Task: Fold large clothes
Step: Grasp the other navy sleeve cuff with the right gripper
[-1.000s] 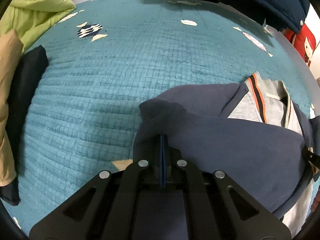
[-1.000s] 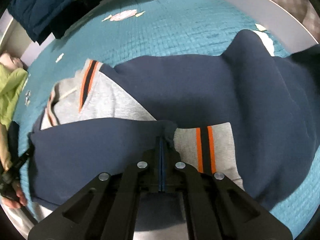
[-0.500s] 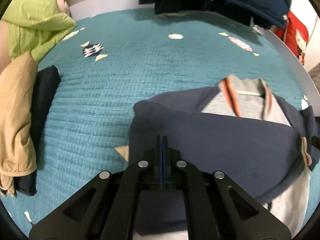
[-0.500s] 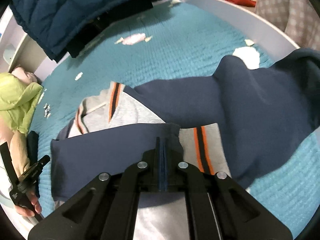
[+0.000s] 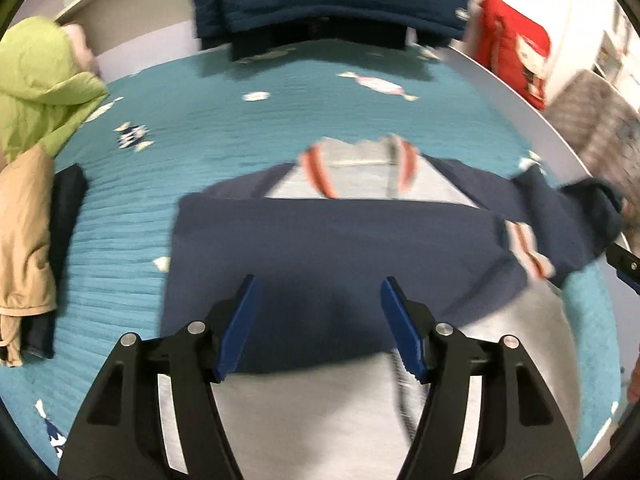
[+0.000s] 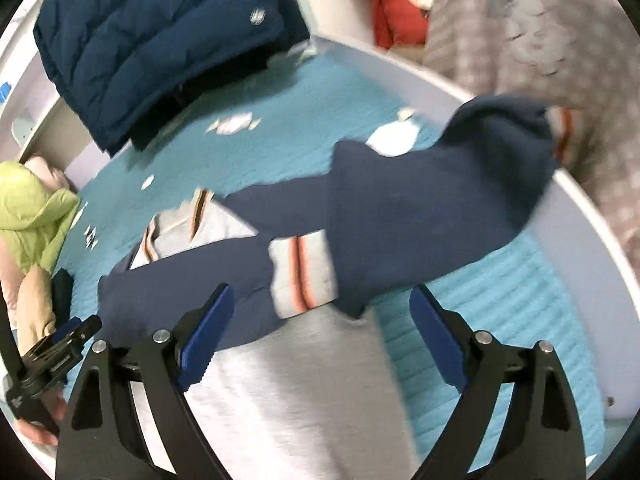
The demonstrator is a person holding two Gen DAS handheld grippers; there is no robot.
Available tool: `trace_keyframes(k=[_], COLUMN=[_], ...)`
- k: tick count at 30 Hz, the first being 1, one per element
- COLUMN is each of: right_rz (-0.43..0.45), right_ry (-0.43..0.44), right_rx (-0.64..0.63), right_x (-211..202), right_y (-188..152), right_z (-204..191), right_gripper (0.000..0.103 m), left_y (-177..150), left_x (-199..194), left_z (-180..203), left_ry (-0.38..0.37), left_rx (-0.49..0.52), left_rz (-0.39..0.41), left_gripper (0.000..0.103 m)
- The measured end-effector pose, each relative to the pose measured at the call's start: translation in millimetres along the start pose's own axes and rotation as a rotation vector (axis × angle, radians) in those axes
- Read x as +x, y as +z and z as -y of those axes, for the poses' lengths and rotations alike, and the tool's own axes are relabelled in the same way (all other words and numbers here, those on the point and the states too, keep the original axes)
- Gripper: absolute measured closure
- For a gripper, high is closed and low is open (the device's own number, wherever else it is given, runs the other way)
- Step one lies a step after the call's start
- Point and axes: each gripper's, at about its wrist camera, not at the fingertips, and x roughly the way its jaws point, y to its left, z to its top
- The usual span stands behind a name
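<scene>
Grey and navy jacket (image 5: 332,240) spread flat on the teal quilted bedspread (image 5: 224,132), collar with orange stripes toward the far edge, grey body toward the near edge. One navy sleeve (image 5: 320,264) folded straight across the chest, its grey cuff with orange stripes (image 6: 302,276) ending near the right side of the body. Other navy sleeve (image 6: 440,208) stretched out to the right edge of the bed, its end draped over the pale bed frame (image 6: 576,248).

Left gripper (image 5: 318,322) hanging above the folded sleeve, jaws just opened and standing well apart, blue pads bare, nothing between them but the cloth lying below. Right gripper (image 6: 322,338) likewise above the cuff and the grey body, jaws just opened wide, pads clear of the fabric, nothing held. A hand (image 6: 44,424) visible at the left border of the right wrist view, around the handle of the left gripper.

Along the left edge of the bed: a green puffy jacket (image 5: 38,84), a tan garment (image 5: 24,236) and a dark folded piece (image 5: 66,216) beside it. At the far edge, a dark blue quilted coat (image 6: 156,44). Beyond the right edge, a red cushion (image 5: 512,52) and a grey patterned blanket (image 6: 532,40). Both views blurred.
</scene>
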Motion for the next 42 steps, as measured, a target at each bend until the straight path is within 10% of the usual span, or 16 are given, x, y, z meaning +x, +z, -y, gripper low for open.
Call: trace_keyframes(k=[13,20,29,33,42], right_rz=[0.097,0.147,0.219,0.202,0.349], right_ry=[-0.127,-0.163,-0.294,-0.303,-0.23], right_rx=[0.146,0.246,0.274,0.259,0.088], right_x=[-17.6,-5.6,31.3,51.5,7.2], right_y=[50.8,86.7,105.0,109.7,93.9], right_z=[115.5,161.5,175.7,177.8,119.4], right_gripper=[0.016,0.016,0.017,0.078,0.089], left_y=[13.6,27.2,26.8,28.5,30.2], left_x=[26.9,58.6,117.0,121.0,120.4], left_z=[127.3,174.2,188.5,185.2,184.5], left_ry=[-0.137,-0.215,-0.25,-0.259,-0.257], left_rx=[0.103,0.075,-0.006,-0.019,-0.007], left_rz=[-0.04,-0.096,-0.167,-0.169,-0.175], left_gripper=[0.04,0.088,0.098,0.098,0.098])
